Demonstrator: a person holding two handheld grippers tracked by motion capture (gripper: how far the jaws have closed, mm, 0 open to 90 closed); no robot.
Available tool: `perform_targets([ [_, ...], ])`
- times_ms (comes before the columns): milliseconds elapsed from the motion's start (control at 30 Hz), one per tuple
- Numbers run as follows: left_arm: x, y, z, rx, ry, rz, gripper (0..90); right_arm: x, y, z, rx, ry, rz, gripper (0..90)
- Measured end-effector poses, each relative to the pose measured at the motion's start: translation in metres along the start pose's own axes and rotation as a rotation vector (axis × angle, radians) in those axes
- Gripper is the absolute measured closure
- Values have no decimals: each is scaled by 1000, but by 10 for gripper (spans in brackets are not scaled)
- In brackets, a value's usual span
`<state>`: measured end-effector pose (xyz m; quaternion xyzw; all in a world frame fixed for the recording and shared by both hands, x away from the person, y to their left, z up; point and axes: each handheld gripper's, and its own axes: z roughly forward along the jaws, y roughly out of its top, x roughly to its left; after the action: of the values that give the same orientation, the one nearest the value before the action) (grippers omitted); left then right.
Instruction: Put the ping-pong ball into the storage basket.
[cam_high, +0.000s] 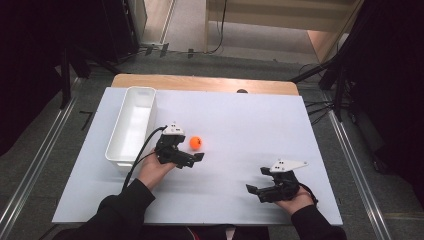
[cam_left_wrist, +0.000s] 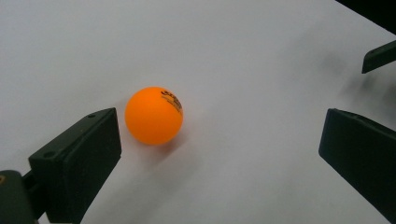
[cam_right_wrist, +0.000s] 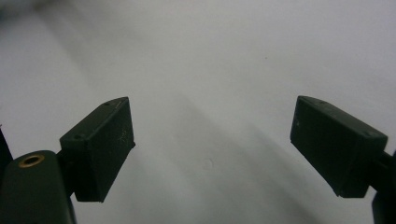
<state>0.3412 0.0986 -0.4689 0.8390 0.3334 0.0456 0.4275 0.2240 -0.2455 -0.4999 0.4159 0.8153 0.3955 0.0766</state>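
The orange ping-pong ball (cam_left_wrist: 153, 115) looks light, smooth and prone to rolling; the left hand-held gripper (cam_left_wrist: 219, 140), jaws spread wide, should pinch it across its middle.

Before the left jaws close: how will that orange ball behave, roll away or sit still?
The orange ball is round and smooth on the flat white table, so a one-sided touch would likely send it rolling. It looks like a table-tennis ball, so probably very light. The left gripper has its jaws wide open, with the ball close to one, so centring first seems wise.
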Motion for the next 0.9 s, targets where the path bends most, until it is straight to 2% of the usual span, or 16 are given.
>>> perform_targets([
  [267, 0, 6, 6, -10, 22, -2, 0, 0, 0, 0, 0, 3, -2, 123],
  [400, 2, 9, 8, -16, 2, -23, 0, 0, 0, 0, -1, 2, -1, 123],
  [900, 8, 18, 17, -16, 47, -5, 0, 0, 0, 0, -1, 3, -2, 124],
])
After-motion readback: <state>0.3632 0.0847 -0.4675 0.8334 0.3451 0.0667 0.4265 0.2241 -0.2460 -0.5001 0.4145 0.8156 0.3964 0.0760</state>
